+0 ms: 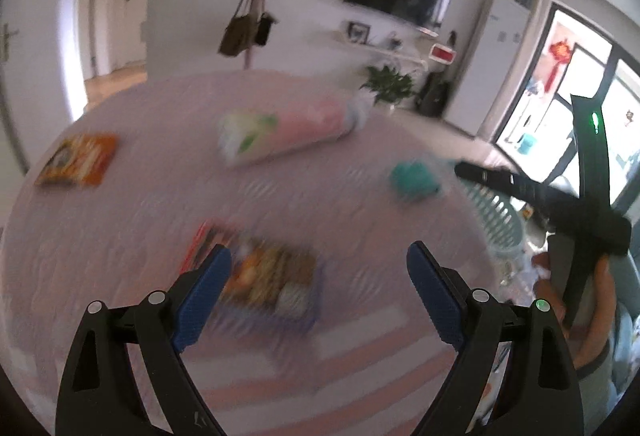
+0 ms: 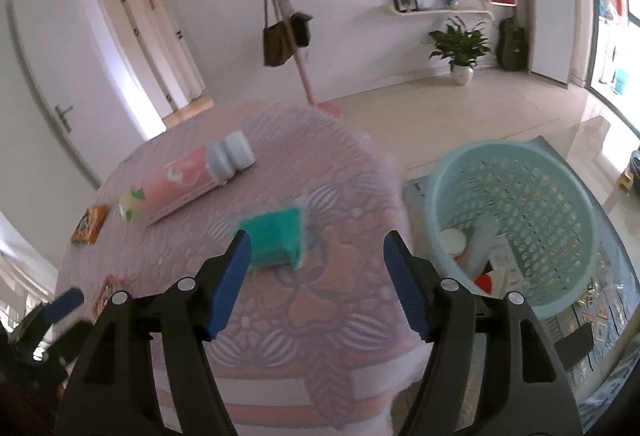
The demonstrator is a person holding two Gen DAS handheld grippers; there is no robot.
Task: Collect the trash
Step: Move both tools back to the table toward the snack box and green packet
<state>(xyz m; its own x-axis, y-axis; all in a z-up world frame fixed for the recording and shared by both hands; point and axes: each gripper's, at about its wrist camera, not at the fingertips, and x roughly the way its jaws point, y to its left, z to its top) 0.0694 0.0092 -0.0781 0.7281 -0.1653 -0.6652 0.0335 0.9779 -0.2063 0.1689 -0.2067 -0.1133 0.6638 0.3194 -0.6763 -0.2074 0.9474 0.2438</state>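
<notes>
Near the table's (image 2: 340, 316) right edge, your right gripper (image 2: 316, 268) hovers with jaws apart and empty over the teal packet (image 2: 276, 236); your left gripper (image 1: 320, 276) (also spread wide, nothing held) hangs above a blurred wrapper (image 1: 272, 276).

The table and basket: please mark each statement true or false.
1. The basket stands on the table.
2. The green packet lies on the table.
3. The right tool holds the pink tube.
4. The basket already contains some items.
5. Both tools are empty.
1. False. The basket stands on the floor beside the table.
2. True. The green packet lies on the table.
3. False. The right tool is open and empty; the pink tube lies on the table.
4. True.
5. True. The left tool is open too.
</notes>
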